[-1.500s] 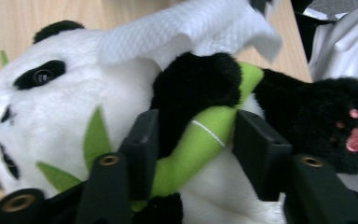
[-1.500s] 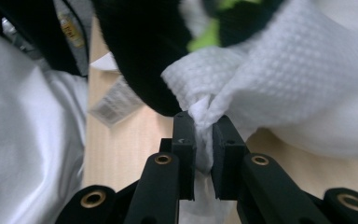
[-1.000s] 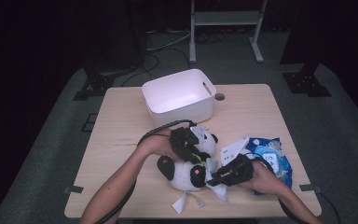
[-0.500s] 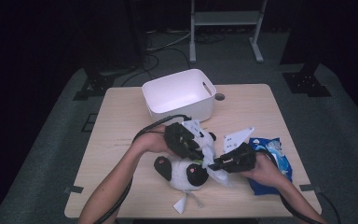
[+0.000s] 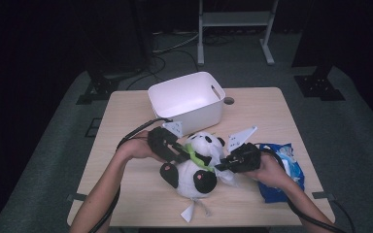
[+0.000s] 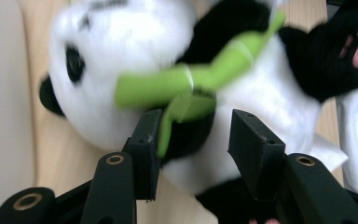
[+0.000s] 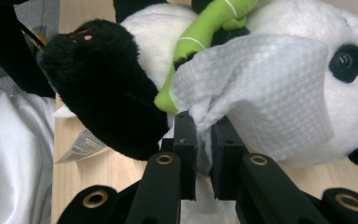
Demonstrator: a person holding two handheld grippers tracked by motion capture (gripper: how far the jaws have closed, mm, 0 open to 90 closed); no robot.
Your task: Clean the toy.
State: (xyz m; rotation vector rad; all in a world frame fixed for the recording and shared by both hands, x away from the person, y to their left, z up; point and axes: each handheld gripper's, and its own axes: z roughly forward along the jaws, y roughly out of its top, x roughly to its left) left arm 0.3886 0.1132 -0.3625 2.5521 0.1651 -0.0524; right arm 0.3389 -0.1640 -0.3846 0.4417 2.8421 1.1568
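— White dimpled wipe (image 7: 261,88), pinched tight in the right gripper (image 7: 204,122), pressed flat on the black-and-white plush panda (image 5: 196,165) — cleaning it, I'd say.

— And the left gripper (image 6: 193,135)?

— Jaws part-open and just been widening, straddling the panda's green bamboo stick (image 6: 186,84), gripping nothing; likely steadying it.

— Where's the panda?

— Near the table's (image 5: 126,111) front edge, just before the white plastic tub (image 5: 187,99); blue wipe packet (image 5: 284,170) at right.

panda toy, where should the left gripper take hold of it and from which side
Probably the narrow neck of the panda, under the green bamboo, coming from its belly side. The left gripper, whose jaws have just been opening, already straddles that black band, and plush squeezes easily.
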